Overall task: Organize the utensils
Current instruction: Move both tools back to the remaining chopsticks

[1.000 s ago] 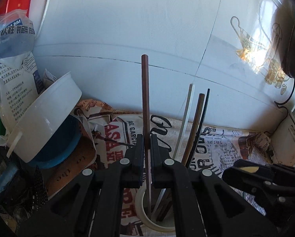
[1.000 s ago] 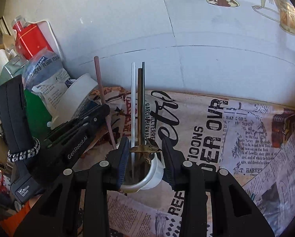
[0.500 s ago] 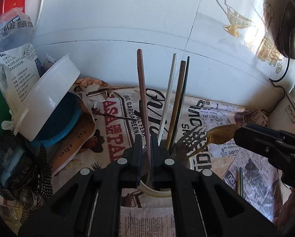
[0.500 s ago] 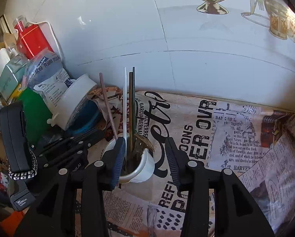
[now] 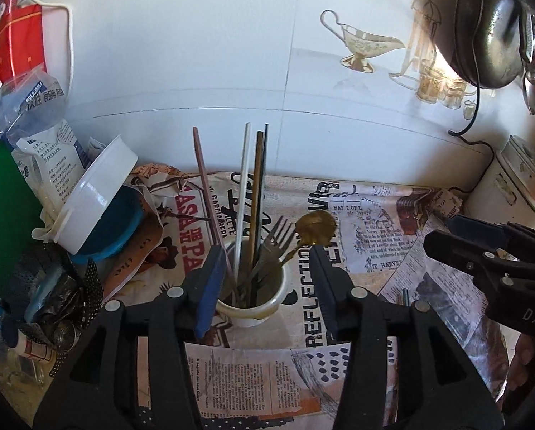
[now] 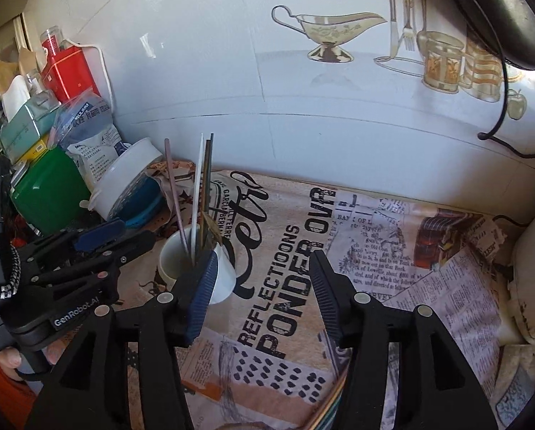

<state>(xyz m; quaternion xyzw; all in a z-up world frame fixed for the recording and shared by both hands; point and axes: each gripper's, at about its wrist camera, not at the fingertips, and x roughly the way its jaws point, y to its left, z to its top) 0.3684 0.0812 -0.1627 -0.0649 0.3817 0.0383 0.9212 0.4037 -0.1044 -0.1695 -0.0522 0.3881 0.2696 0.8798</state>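
A white cup (image 5: 264, 304) stands on the newsprint cloth and holds several chopsticks (image 5: 247, 186), a grey fork (image 5: 276, 236) and a gold spoon (image 5: 316, 229). My left gripper (image 5: 265, 268) is open and empty, its jaws on either side of the cup's near rim. The cup shows in the right wrist view (image 6: 174, 261) too. My right gripper (image 6: 262, 272) is open and empty, just right of the cup and above the cloth. The left gripper shows there (image 6: 99, 247) at the left.
A white tub on a blue bowl (image 5: 95, 204), bags and a green box (image 6: 47, 186) crowd the left. A white tiled wall (image 5: 231, 71) stands behind. A cream appliance (image 5: 514, 186) sits at the right. A dark pan (image 5: 489, 28) hangs above it.
My left gripper has let go of the brown chopstick, which now stands in the cup, and has opened and drawn back. My right gripper has released the gold spoon into the cup and pulled back right.
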